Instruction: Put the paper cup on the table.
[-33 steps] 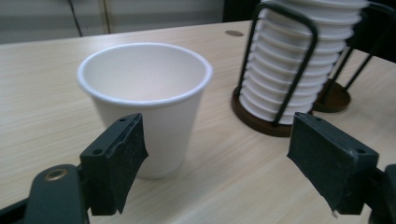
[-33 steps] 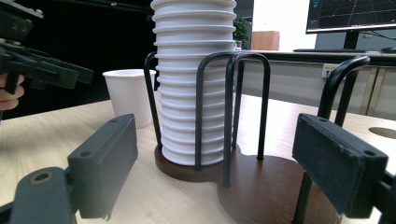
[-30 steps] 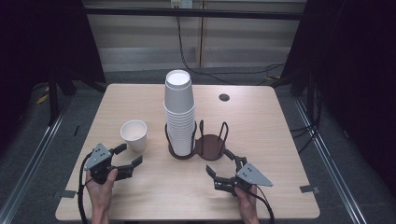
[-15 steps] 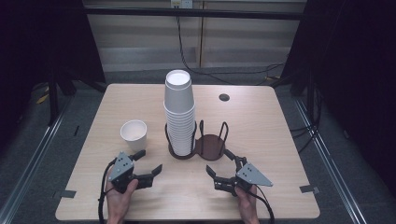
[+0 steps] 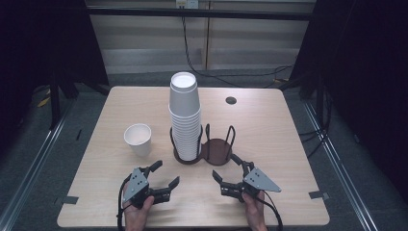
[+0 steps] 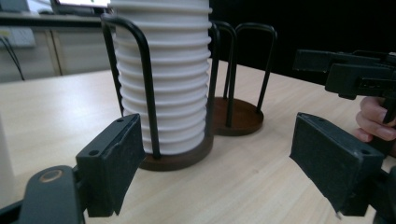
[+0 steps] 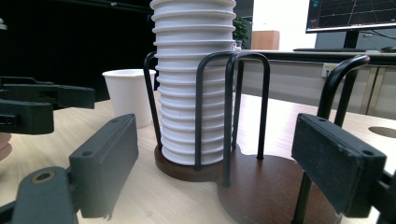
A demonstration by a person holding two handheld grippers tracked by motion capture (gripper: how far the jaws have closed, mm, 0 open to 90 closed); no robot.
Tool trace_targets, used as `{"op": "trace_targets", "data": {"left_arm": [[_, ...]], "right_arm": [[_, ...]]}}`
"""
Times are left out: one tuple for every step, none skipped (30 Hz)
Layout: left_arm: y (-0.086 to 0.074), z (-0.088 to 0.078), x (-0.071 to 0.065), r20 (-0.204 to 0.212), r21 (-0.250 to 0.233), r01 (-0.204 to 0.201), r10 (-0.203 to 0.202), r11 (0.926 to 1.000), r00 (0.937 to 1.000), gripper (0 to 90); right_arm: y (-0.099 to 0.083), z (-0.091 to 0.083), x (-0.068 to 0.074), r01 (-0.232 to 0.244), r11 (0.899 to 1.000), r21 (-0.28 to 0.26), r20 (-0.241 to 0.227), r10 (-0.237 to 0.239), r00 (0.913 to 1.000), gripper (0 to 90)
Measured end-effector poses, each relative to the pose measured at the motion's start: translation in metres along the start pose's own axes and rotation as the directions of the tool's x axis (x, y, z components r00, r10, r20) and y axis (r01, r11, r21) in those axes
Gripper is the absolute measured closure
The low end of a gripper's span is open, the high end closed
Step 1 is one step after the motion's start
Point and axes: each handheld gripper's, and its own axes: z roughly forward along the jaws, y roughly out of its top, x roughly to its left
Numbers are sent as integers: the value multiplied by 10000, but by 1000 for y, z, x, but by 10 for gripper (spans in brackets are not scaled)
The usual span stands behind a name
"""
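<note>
Left gripper [image 5: 163,175] lower left, jaws just opening, nothing between them, stack of white cups [image 5: 184,120] above its fingertips, right gripper [image 5: 226,171] spread wide, empty, single cup [image 5: 138,139] upper left.

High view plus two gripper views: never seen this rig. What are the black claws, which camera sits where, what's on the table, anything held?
There is no robot arm: a person holds a two-jaw hand tool in each hand. The high view looks down on the table from above the person's side. It shows the left gripper and the right gripper, both open and holding nothing. Each of the other two pictures comes from a camera riding on one gripper, looking out between its own black jaws. On the table stands a two-slot cup holder; one slot carries a tall stack of cups, the other is free. A single cup stands upright to the holder's left.
</note>
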Motion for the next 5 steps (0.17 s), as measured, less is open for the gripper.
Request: {"op": "trace_targets", "data": {"left_arm": [[-1,-1,0,73,-156,-124,125,9998,9999,166],[-3,-2,-2,13,-648,-130,131,9978,9999,159],[-4,-3,-3,-120,-833,-144,135,9964,9998,159],[-4,-4,-2,-111,-885,-284,276,9957,9996,155],[-4,-4,-2,-122,-958,-273,262,9950,9996,155]], "right_arm": [[0,0,0,0,10000,0,0,0,10000,140],[0,0,1,87,9999,72,102,-88,9999,140],[0,0,1,87,9999,72,102,-88,9999,140],[0,1,1,50,9999,114,147,-51,9999,140],[1,1,0,-46,9997,229,257,40,9997,139]]}}
